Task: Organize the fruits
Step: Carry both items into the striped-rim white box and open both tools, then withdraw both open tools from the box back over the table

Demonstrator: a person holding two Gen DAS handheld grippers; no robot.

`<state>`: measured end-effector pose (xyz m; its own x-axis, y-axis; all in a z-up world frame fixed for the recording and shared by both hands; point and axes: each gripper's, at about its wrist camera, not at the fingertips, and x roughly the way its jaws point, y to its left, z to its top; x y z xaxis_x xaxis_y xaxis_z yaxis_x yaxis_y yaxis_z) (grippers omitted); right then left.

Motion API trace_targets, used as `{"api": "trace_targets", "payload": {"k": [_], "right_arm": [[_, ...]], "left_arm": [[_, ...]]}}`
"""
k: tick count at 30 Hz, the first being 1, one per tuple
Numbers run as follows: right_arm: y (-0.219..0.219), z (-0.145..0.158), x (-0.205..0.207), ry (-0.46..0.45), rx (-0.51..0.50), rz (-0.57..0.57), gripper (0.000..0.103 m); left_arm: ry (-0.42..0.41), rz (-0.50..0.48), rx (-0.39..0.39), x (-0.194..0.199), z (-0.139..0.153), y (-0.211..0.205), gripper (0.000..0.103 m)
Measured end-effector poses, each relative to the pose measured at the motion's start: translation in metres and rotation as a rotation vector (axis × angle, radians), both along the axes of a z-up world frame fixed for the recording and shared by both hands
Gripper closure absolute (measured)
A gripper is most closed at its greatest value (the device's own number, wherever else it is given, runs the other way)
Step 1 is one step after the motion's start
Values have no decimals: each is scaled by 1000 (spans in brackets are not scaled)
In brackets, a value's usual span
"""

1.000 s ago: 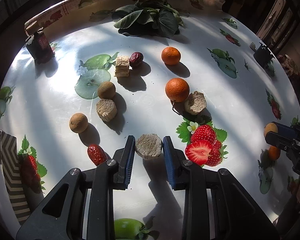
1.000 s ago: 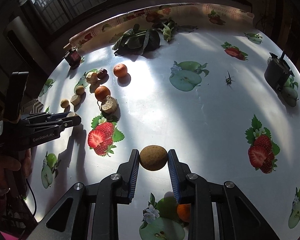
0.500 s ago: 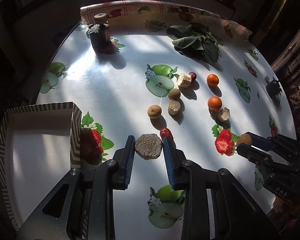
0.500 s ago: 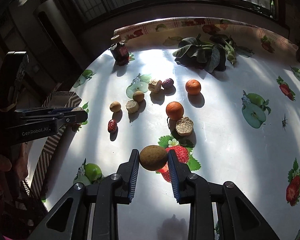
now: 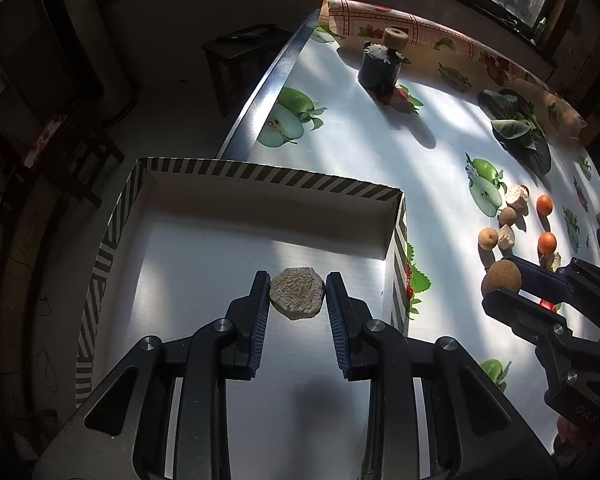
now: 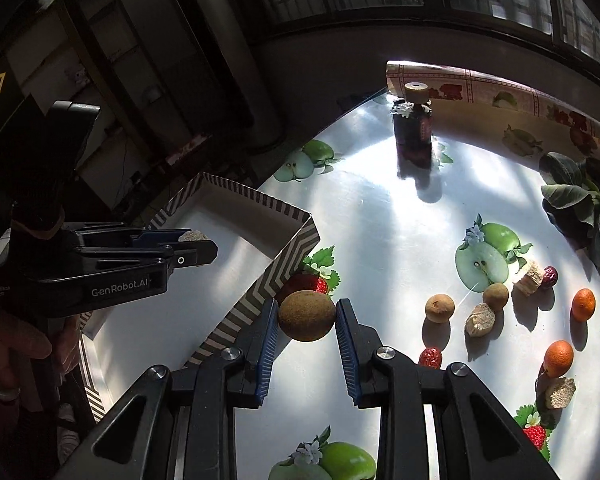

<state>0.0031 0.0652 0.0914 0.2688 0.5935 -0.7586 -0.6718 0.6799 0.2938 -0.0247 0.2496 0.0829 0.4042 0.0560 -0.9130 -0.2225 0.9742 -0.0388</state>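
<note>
So over on the far left I'm holding my left claw (image 5: pixel 297 294) out above the striped box (image 5: pixel 260 174), which is sitting at the left edge of the bench (image 5: pixel 380 160). The claw is closed down on a rough grey-beige chunk (image 5: pixel 298 293), flat and kinda hexagonal, and it's hanging over the white floor of the box rather than resting on it, as far as I can tell. The box itself looks bare inside from here.

Moving right, my right claw (image 6: pixel 306 318) is gripping a fuzzy brown kiwi (image 6: pixel 307 315), pinched snug between both blue pads (image 6: pixel 269 336). It's hovering just beside the box's right wall, over the printed strawberry on the tablecloth (image 6: pixel 500 88).

Further right on the bench the rest of the stuff is lying in a loose cluster: two small brown round fruits (image 6: pixel 440 309), a couple of pale rough chunks (image 6: pixel 480 319), a red date (image 6: pixel 430 357) near my claw, a dark date (image 6: pixel 549 277), and two oranges (image 6: pixel 558 357) sitting in the sun. One more pale chunk (image 6: pixel 560 393) is lying just below the nearer orange.

Toward the back there's a dark bottle (image 6: pixel 414 132) with a cork-coloured cap standing upright, and a pile of leafy greens (image 6: pixel 580 200) off at the right edge.
</note>
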Motion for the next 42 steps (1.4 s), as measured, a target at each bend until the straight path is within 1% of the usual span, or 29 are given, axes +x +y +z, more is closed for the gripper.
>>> {"api": "trace_targets", "payload": {"k": [5,8,11,14,18,21,25,28,29,31,32,33,34,35,38,42], "right_arm": [[58,-7,11,14,14,78,75],[87,-23,18,45,1,113,75],[103,-40,20,65,-38,137,75],[101,-49,20,56,-86,161,75],[81,-55,25,35,-154,166,75],[73,-60,35,56,-164,156,75],[72,-67,36,62,-189,158,75],[71,-67,33,25,-201,143,75],[73,-66,33,18,-200,138,73],[72,-66,36,25,-187,133,71],[69,-63,36,28,-173,134,71],[67,-59,35,23,-157,132,71],[65,-54,35,17,-143,126,71],[62,-50,35,14,-129,119,70],[47,-33,33,12,-73,80,69],[16,-19,23,0,-38,29,64]], "left_arm": [[24,55,3,-1,-17,30,75],[36,71,-5,-3,-26,38,75],[41,62,9,-1,-30,36,75],[36,53,-3,1,-33,30,75],[38,33,-14,4,-39,17,75],[47,11,-9,7,-44,7,75],[54,8,1,9,-49,0,75],[49,18,6,9,-49,0,75],[51,21,9,9,-49,0,75],[46,31,23,6,-48,0,70],[42,38,30,4,-47,-1,57],[35,48,32,2,-46,0,40],[26,59,31,-1,-45,0,34],[16,71,30,-3,-43,1,32],[9,99,41,-6,-39,0,32],[-7,97,46,-11,-29,-9,32]]}}
